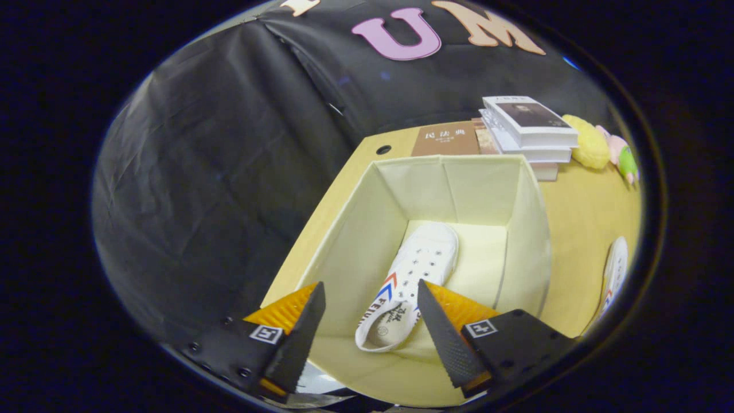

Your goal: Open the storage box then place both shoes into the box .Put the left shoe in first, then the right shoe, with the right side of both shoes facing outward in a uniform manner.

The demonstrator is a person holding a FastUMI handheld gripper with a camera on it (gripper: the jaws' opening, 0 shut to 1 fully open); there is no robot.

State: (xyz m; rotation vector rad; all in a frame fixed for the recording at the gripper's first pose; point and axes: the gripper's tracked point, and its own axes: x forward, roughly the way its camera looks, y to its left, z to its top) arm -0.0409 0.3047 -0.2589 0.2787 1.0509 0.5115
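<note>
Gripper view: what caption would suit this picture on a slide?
Open gripper hovers over the storage box, one white shoe inside, the other shoe on the table.

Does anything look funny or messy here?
Nothing looks broken or spilled. One shoe lies inside the open box, slanted across its floor. The other shoe waits on the table beside the box. The tongs are open, holding nothing.

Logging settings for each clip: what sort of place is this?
Likely a staged recording booth: black cloth wall, tan table with books, plush toys, an open storage box holding one shoe. Gripper open.
</note>
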